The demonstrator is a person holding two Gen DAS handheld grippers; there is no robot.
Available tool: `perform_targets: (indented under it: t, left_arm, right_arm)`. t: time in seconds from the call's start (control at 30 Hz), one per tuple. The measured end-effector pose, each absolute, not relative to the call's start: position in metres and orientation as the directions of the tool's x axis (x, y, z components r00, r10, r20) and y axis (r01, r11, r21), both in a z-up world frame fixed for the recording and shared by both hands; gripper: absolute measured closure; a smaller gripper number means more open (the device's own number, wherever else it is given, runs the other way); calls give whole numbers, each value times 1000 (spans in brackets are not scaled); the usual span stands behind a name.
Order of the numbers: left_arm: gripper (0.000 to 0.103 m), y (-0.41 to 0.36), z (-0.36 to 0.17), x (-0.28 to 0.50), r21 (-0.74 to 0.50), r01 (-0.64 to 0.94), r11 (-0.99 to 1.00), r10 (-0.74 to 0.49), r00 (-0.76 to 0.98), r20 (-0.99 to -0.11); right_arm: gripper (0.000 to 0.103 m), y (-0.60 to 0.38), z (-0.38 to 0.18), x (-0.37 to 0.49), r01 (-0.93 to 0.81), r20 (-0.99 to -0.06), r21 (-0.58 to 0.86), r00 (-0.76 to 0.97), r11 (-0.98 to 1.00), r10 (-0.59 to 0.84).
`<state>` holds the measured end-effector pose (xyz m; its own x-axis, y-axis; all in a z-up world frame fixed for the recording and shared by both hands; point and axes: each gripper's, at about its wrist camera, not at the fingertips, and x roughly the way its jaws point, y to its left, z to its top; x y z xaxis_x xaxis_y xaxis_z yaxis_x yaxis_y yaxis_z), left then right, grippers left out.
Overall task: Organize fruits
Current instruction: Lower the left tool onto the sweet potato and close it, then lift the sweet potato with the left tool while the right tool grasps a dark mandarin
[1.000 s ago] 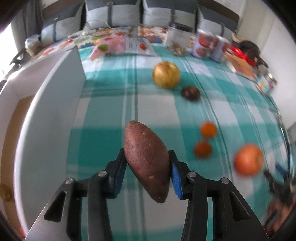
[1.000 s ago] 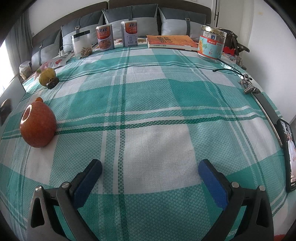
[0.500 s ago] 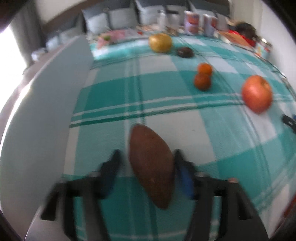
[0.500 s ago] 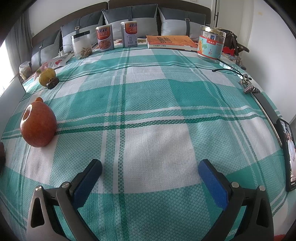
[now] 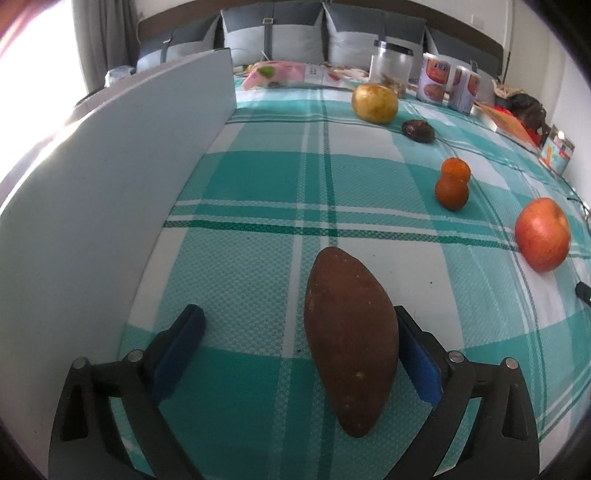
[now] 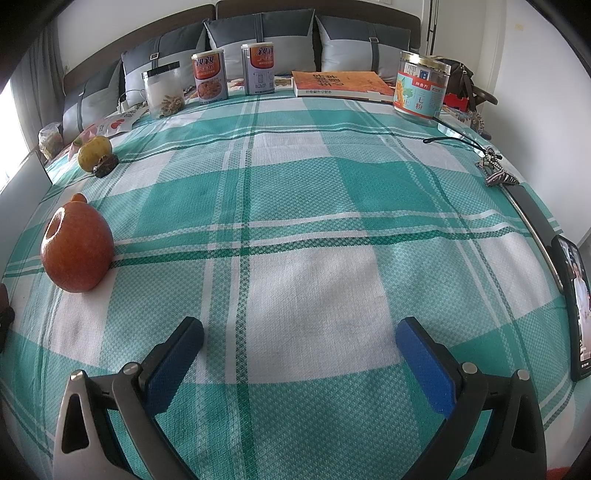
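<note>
While the left gripper (image 5: 295,332) stands with its jaws spread wide, having just been opening, a brown sweet potato (image 5: 351,343) lies lengthwise between them on the green-and-white checked cloth (image 5: 258,184). Its right flank sits against or just beside the right blue pad (image 5: 419,363); contact cannot be told for certain. The left pad (image 5: 177,350) is well apart from it, with bare cloth between, so nothing is clamped. A tall white panel (image 5: 92,192) runs along the left side of the cloth, near the left finger. Farther out: a red apple (image 5: 542,234) to the right, two small orange fruits (image 5: 452,182) touching each other, a dark brown fruit (image 5: 418,131), and a yellow pear-like fruit (image 5: 375,102) beyond it. A clear jar (image 5: 391,66) and two tins (image 5: 447,86) stand at the far edge before grey cushions (image 5: 273,33). Right gripper (image 6: 299,354): jaws wide, nothing between them, only cloth below. From the right wrist view the apple (image 6: 75,249) rests to the left, well apart from the fingers, with the yellow fruit (image 6: 94,151) and dark fruit (image 6: 105,166) touching farther back. An orange book (image 6: 340,84), a round tin (image 6: 421,88) and a phone (image 6: 578,306) lie at the far and right edges.
</note>
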<state>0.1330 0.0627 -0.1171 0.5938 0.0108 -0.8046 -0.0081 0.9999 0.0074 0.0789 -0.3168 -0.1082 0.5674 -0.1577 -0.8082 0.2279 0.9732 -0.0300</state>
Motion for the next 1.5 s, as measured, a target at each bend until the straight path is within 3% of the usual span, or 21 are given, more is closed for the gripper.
perform_targets:
  t: [0.53, 0.67, 0.7, 0.77, 0.83, 0.87, 0.9, 0.97, 1.1, 1.2, 1.3, 1.33, 1.5]
  left_arm:
    - [3, 63, -117, 129, 10, -11, 1000, 15, 590, -807]
    - [6, 68, -114, 115, -20, -25, 999, -1, 587, -809]
    - [7, 70, -112, 112, -45, -24, 999, -22, 593, -805]
    - [7, 69, -107, 112, -87, -1, 996, -69, 604, -794]
    - [23, 64, -102, 118, -87, 35, 996, -91, 604, -792]
    - [49, 61, -101, 119, -84, 48, 995, -96, 595, -798]
    - [60, 59, -102, 123, -96, 76, 992, -122, 566, -815]
    - [61, 56, -104, 125, -93, 89, 992, -127, 544, -829]
    - [62, 69, -104, 111, -133, 87, 987, -159, 537, -829]
    - [62, 80, -104, 102, -174, 86, 981, -192, 539, -820]
    - [62, 85, -104, 98, -190, 95, 977, -211, 540, -815]
    - [62, 86, -103, 97, -197, 96, 976, -217, 538, -815]
    - [62, 102, -82, 87, -331, 68, 941, -313, 545, -778]
  right_arm:
    - [1, -319, -106, 76, 233, -801, -17, 579, 972, -153]
    - [2, -302, -70, 51, 277, -666, -100, 695, 956, -271]
    - [2, -290, -54, 48, 242, -633, -95, 734, 966, -246]
    - [2, -258, -25, 50, 72, -602, 12, 797, 997, -50]
    - [3, -207, -6, 74, -167, -627, 146, 747, 975, 221]
    - [4, -189, -5, 86, -226, -649, 181, 704, 957, 289]
    - [7, -161, -7, 107, -289, -696, 224, 620, 931, 361]
    - [36, -125, -19, 141, -317, -766, 250, 513, 915, 387]
    - [39, -85, -54, 202, -261, -874, 174, 403, 949, 271]
    - [51, -88, -81, 228, -164, -920, 176, 323, 971, 222]
    - [59, -91, -96, 242, -108, -932, 174, 304, 979, 199]
    - [74, -92, -99, 244, -93, -934, 168, 305, 981, 189]
    - [74, -114, -79, 231, -41, -878, 314, 367, 949, 306]
